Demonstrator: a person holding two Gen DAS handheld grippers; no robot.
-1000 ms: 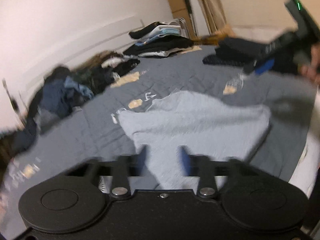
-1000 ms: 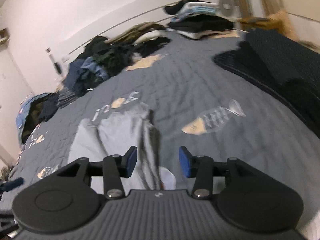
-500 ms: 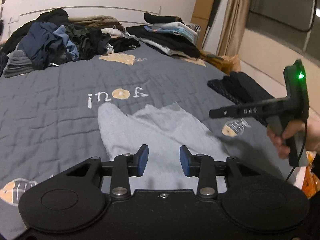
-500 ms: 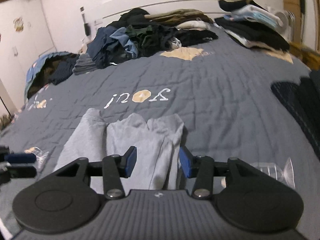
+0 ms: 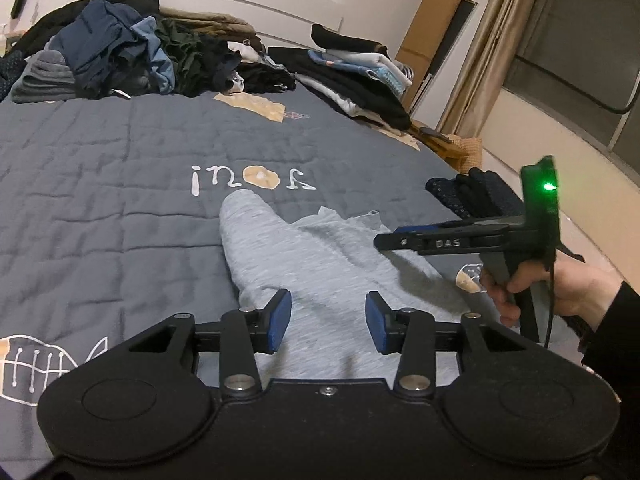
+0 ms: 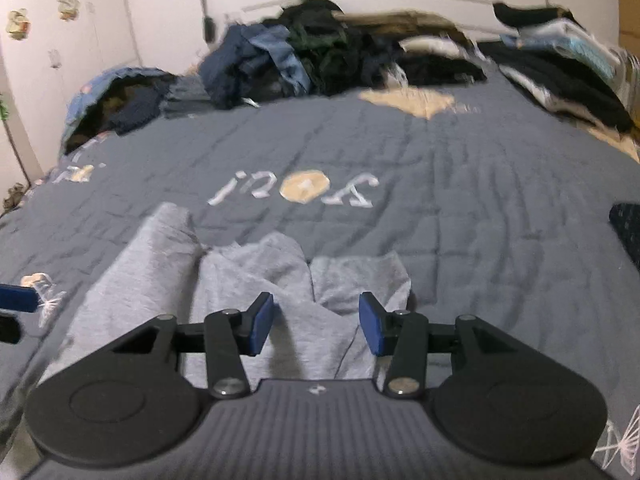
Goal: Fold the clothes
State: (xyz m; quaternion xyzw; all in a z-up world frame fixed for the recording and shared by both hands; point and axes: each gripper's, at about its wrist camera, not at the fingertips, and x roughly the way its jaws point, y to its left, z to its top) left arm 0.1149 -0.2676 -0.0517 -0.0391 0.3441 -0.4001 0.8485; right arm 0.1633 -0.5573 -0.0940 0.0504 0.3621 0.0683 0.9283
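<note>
Only the left wrist view shows the person's hand [image 5: 560,292]. The left hand-held gripper [image 5: 328,322], jaws just opening, and right hand-held gripper [image 6: 316,322] hover released, empty, above the grey garment [image 5: 320,264] lying on the bed [image 5: 120,208].

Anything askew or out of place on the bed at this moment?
The grey garment lies rumpled, its far edge bunched into three uneven lobes rather than flat. An unsorted clothes heap sprawls along the headboard. Nothing spilled or damaged.
</note>
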